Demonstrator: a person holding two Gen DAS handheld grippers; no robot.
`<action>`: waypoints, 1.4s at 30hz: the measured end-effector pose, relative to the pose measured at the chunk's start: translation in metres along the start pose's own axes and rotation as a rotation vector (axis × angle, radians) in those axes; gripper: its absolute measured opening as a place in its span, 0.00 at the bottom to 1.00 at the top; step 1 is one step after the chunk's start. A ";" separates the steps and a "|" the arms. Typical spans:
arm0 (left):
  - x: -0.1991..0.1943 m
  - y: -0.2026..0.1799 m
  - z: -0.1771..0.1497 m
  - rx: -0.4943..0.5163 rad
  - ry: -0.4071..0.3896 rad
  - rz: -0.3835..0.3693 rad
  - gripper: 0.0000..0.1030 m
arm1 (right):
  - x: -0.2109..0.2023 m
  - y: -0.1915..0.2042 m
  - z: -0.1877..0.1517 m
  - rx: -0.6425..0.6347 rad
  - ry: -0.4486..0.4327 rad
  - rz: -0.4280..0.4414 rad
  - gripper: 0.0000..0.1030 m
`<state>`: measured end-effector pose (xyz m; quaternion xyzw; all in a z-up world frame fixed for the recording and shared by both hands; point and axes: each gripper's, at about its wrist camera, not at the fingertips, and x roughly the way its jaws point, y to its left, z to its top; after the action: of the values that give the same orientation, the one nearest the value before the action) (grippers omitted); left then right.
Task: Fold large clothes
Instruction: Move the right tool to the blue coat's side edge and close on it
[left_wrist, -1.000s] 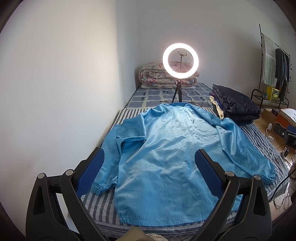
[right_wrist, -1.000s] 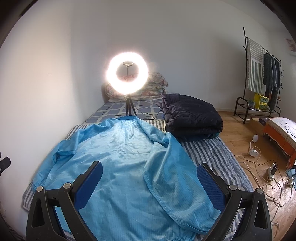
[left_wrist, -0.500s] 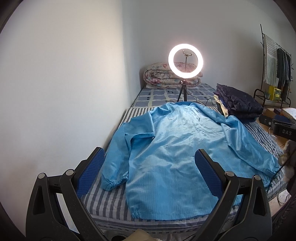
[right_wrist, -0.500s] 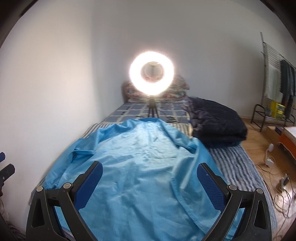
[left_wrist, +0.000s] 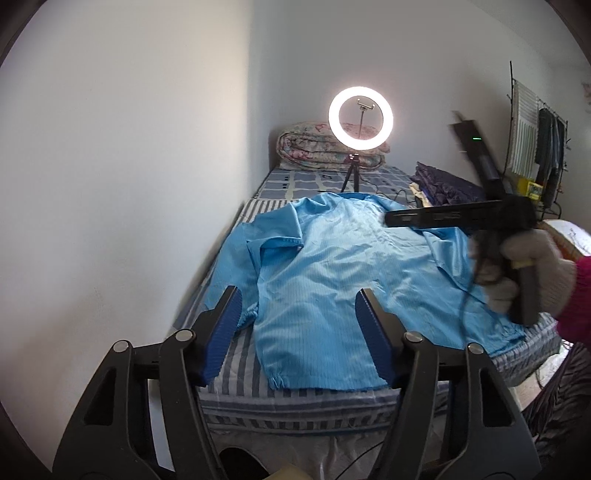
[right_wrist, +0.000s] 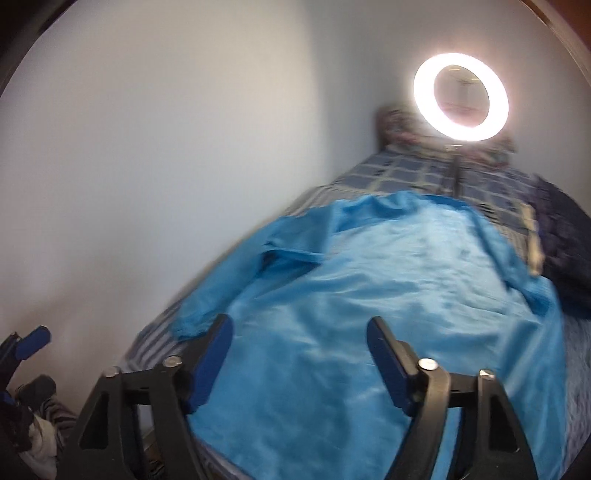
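I am holding my left gripper (left_wrist: 295, 325) and right gripper (right_wrist: 299, 354) with jaws apart, gripping nothing, above the blue jacket (left_wrist: 343, 266) lying flat at twelve o'clock on the striped bed (left_wrist: 295, 406).

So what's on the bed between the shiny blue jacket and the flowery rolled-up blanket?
In the left wrist view, the lit ring light on its small tripod stands there, on checked bedding, between blue jacket and rolled blanket.
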<state>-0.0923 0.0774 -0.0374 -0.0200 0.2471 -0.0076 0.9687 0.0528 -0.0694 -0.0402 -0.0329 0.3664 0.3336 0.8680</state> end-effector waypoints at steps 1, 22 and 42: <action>-0.002 0.002 -0.002 -0.008 0.001 -0.015 0.63 | 0.010 0.011 0.003 -0.023 0.013 0.031 0.65; -0.005 0.028 -0.028 -0.060 0.026 -0.033 0.62 | 0.259 0.088 0.019 0.011 0.366 0.216 0.47; 0.003 0.031 -0.025 -0.081 0.047 -0.037 0.62 | 0.307 0.039 0.032 0.200 0.387 0.242 0.44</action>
<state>-0.1014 0.1074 -0.0622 -0.0639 0.2693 -0.0161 0.9608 0.2048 0.1403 -0.2116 0.0338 0.5581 0.3846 0.7344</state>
